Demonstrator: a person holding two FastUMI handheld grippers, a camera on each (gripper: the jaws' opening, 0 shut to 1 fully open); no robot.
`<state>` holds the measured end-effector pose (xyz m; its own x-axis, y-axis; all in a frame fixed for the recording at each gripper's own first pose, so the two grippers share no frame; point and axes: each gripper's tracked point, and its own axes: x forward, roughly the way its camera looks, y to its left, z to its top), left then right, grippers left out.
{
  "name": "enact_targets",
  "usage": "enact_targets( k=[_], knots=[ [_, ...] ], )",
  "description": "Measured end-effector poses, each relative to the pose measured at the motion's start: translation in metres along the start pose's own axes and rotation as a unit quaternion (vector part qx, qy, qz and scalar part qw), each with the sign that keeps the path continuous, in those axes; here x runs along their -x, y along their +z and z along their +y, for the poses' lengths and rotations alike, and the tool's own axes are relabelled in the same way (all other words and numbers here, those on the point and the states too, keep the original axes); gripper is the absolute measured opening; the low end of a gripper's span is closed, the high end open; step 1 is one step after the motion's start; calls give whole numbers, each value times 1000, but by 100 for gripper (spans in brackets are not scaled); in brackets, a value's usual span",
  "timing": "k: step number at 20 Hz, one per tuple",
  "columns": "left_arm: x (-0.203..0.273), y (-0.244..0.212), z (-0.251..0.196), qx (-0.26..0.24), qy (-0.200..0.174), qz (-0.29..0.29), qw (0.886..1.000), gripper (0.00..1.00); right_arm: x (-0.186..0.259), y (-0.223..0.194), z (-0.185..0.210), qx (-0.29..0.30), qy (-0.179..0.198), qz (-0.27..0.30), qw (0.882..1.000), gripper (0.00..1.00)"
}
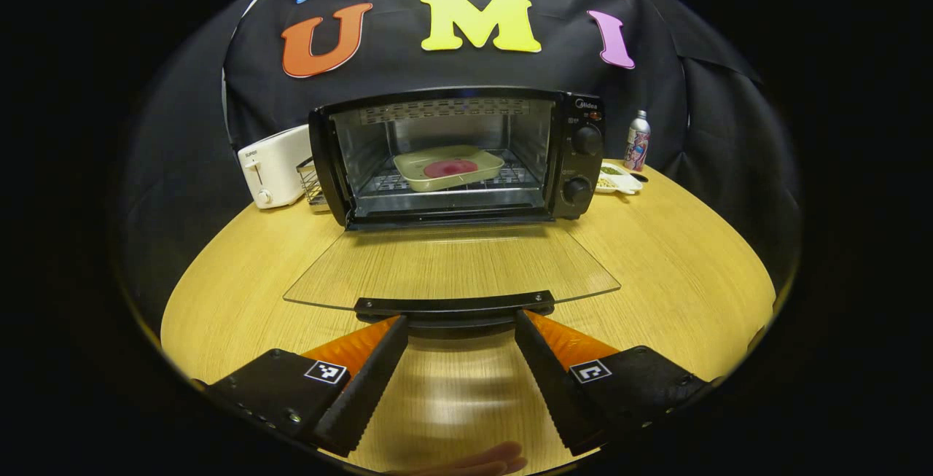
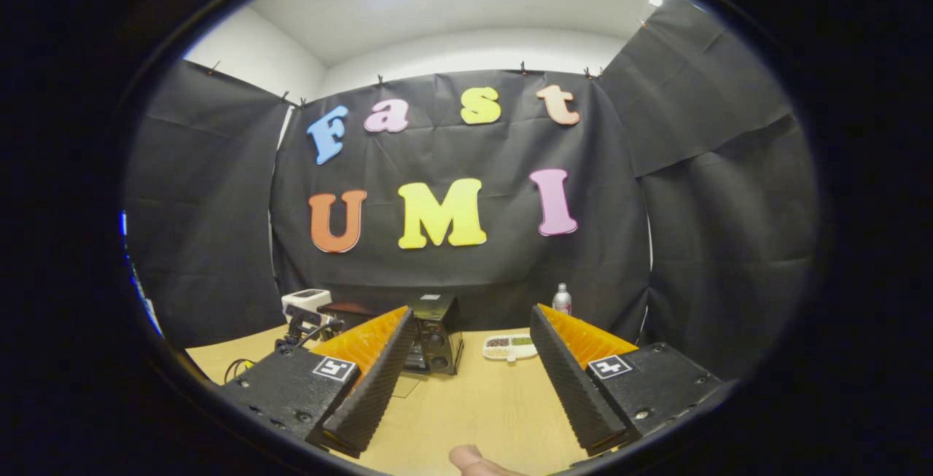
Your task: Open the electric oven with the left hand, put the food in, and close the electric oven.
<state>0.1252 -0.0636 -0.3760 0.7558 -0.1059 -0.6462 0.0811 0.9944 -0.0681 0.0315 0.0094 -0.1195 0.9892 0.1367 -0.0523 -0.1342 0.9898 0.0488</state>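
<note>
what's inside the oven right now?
In the left gripper view the oven holds a shallow dish on the wire rack, with a red round piece of food in it. Door lies flat open. What the dish covers can't be seen.

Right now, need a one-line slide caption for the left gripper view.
Open left gripper at the handle of the lowered oven door; food tray sits on the rack inside the electric oven.

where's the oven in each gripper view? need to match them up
Left gripper view: oven centre, upper middle, door down flat, dish on its rack.
Right gripper view: oven low centre-left, far off, partly behind that gripper's finger.
Shared landmark: bottle to the oven's right.
</note>
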Motion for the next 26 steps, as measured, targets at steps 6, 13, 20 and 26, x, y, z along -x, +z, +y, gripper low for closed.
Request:
enact_targets(
  k=[6, 13, 20, 26],
  knots=[
    [7, 25, 1, 3, 3, -31, 1000, 95, -6, -5, 3, -7, -2, 8, 1000, 100],
    [16, 84, 10, -3, 0, -101, 995, 95, -6, -10, 7, -6, -7, 24, 1000, 96],
    [-7, 128, 38, 7, 0, -151, 989, 96, 17, 14, -4, 26, -35, -10, 999, 96],
    [10, 134, 50, -10, 16, -165, 986, 96, 30, 11, 5, 18, -11, 5, 1000, 100]
  ],
)
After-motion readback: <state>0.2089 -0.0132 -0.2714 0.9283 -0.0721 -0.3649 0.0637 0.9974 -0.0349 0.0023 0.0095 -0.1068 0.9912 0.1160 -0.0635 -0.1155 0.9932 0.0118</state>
